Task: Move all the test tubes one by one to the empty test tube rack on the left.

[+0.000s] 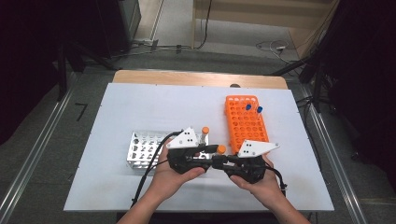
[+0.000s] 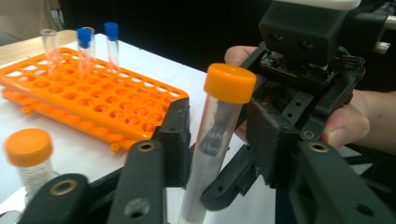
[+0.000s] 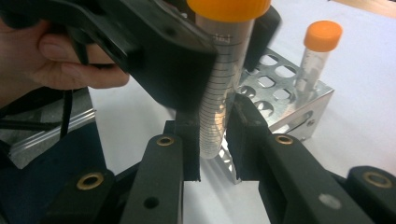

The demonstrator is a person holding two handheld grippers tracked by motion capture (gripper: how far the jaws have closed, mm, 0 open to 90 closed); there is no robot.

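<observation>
A clear tube with an orange cap (image 1: 221, 149) stands upright between both grippers over the table's front middle. My right gripper (image 3: 213, 149) is shut on the tube's (image 3: 219, 93) lower part. My left gripper (image 2: 218, 140) has its jaws on either side of the tube (image 2: 212, 144) just below the cap, with a small gap on each side. The two grippers, left (image 1: 211, 154) and right (image 1: 224, 161), meet tip to tip. A second orange-capped tube (image 1: 205, 133) stands in the metal rack (image 1: 140, 151).
An orange rack (image 1: 243, 128) lies to the right of centre, with two blue-capped tubes (image 1: 254, 108) at its far end. The metal rack's corner (image 3: 299, 112) sits close behind the held tube. The white table top (image 1: 154, 105) is bordered by a wooden far edge.
</observation>
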